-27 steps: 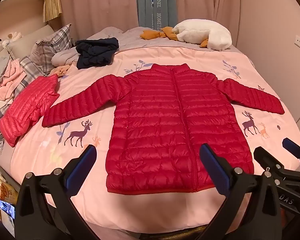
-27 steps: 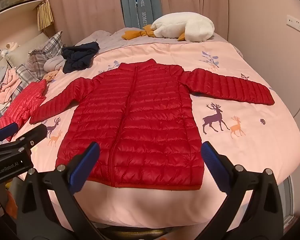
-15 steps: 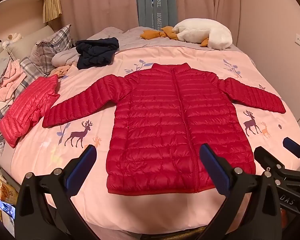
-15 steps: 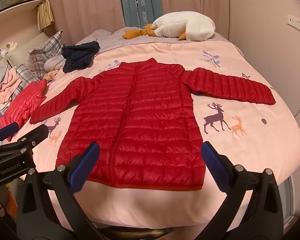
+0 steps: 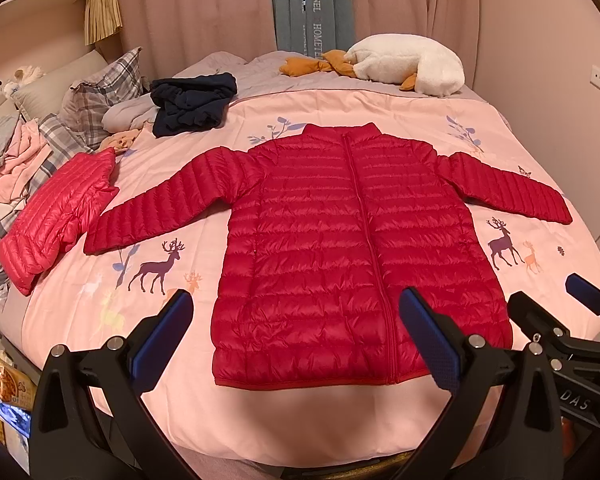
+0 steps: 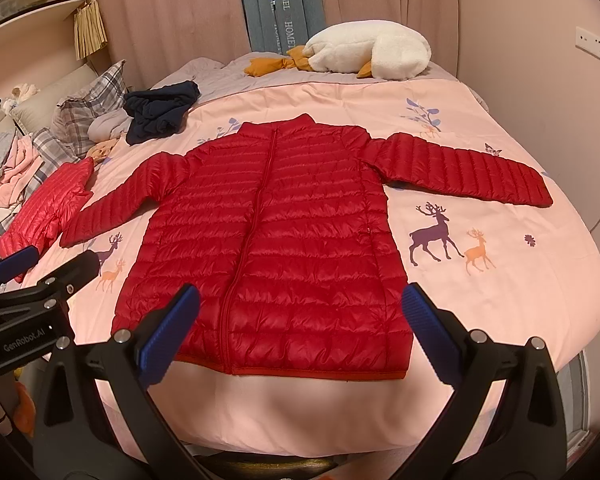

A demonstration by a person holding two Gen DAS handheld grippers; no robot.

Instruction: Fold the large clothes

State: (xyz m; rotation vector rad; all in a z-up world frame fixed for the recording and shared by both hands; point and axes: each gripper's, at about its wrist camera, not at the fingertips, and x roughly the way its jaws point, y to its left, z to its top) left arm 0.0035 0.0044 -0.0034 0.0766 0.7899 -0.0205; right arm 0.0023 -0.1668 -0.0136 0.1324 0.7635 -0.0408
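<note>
A red quilted puffer jacket [image 5: 340, 240] lies flat and zipped on the pink bedspread, collar to the far side, both sleeves spread out sideways; it also shows in the right wrist view [image 6: 268, 248]. My left gripper [image 5: 296, 336] is open and empty, hovering near the jacket's hem. My right gripper [image 6: 300, 330] is open and empty over the hem too. The right gripper also shows at the right edge of the left wrist view [image 5: 556, 312], and the left gripper at the left edge of the right wrist view [image 6: 40, 268].
A folded pink-red puffer jacket [image 5: 56, 216] lies at the bed's left edge. A dark navy garment [image 5: 192, 100], plaid pillows [image 5: 100, 92] and a white plush goose [image 5: 404, 64] lie at the far side. A wall stands close on the right.
Both grippers have drifted slightly; the jacket sits a touch lower and nearer in view. Nothing was grasped or moved.
</note>
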